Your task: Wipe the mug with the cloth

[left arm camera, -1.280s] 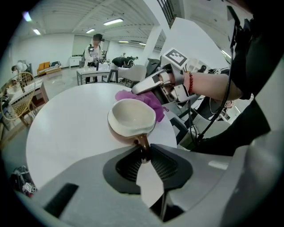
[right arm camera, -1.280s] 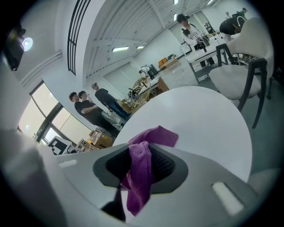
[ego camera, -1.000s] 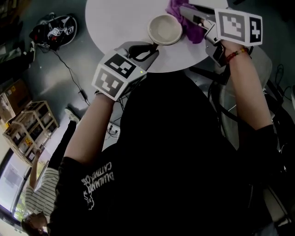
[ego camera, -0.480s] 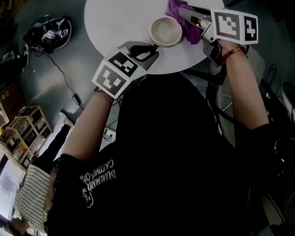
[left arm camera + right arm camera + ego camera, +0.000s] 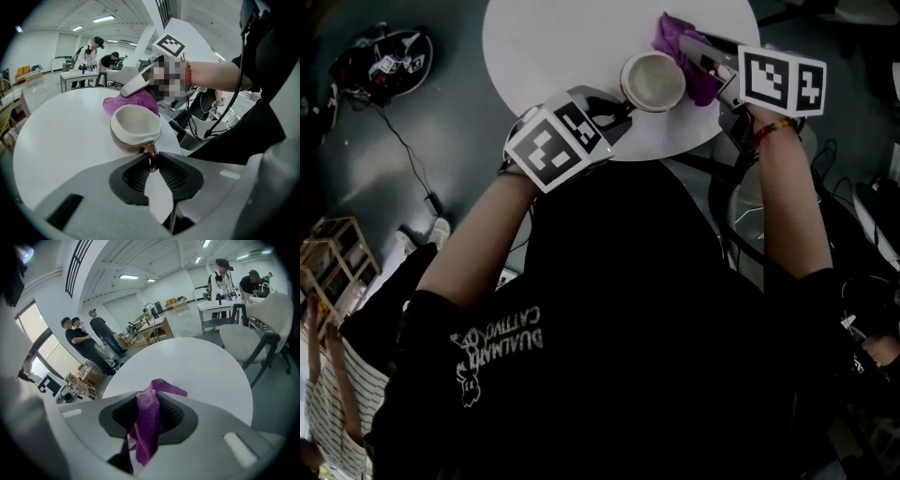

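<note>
Mug [image 5: 653,82], cloth [image 5: 133,101] on table [image 5: 553,47]
Left tool [image 5: 153,161] clamps mug handle; right tool [image 5: 149,404] pinches cloth beside it; chair [image 5: 276,310] beyond.

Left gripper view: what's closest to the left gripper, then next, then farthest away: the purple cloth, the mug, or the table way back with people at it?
1. Mug: right in front, its handle pinched in the left gripper.
2. Purple cloth: just behind the mug.
3. Far table: across the room, upper left.

Purple cloth [image 5: 147,427], cream-and-brown mug [image 5: 136,126], white table [image 5: 562,47]
</note>
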A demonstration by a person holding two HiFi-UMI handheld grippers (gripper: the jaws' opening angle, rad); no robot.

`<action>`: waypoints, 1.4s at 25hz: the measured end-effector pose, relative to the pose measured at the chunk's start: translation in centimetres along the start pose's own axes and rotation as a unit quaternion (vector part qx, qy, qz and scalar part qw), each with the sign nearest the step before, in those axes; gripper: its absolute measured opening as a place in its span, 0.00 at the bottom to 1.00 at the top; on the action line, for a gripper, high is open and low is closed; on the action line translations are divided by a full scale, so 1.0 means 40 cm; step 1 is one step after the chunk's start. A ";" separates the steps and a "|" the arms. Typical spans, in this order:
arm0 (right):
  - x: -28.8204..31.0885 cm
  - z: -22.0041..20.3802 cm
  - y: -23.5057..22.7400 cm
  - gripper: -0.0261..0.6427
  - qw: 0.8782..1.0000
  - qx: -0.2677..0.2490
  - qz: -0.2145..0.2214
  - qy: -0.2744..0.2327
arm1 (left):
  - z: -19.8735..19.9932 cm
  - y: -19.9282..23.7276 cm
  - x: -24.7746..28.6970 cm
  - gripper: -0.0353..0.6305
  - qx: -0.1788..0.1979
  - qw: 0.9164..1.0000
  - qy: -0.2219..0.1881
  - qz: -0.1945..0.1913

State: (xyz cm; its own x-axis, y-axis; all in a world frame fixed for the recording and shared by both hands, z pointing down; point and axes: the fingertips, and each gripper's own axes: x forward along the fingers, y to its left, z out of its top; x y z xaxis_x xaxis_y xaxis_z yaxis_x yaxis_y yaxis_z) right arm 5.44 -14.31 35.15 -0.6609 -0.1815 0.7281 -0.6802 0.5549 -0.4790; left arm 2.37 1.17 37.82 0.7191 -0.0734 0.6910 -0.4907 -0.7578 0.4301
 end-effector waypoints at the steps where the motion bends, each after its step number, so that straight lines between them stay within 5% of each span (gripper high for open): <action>1: 0.002 0.001 0.000 0.20 1.000 -0.003 -0.005 0.002 | -0.001 0.000 0.000 0.15 0.002 1.000 0.000 -0.003; 25: 0.056 0.023 0.067 0.19 0.996 -0.047 -0.074 0.031 | 0.007 -0.002 0.002 0.15 0.017 0.997 -0.037 -0.071; 35: 0.071 0.033 0.106 0.19 0.994 -0.066 -0.070 0.042 | 0.015 0.002 -0.004 0.15 0.021 0.996 -0.033 -0.076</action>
State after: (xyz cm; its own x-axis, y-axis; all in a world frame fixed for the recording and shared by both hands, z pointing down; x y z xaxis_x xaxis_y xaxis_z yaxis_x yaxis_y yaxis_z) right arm 0.27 -13.55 34.53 -0.5302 -0.1987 0.8242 -0.7123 0.6318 -0.3058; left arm 2.52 0.75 37.40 0.8147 0.0019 0.5798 -0.3547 -0.7894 0.5010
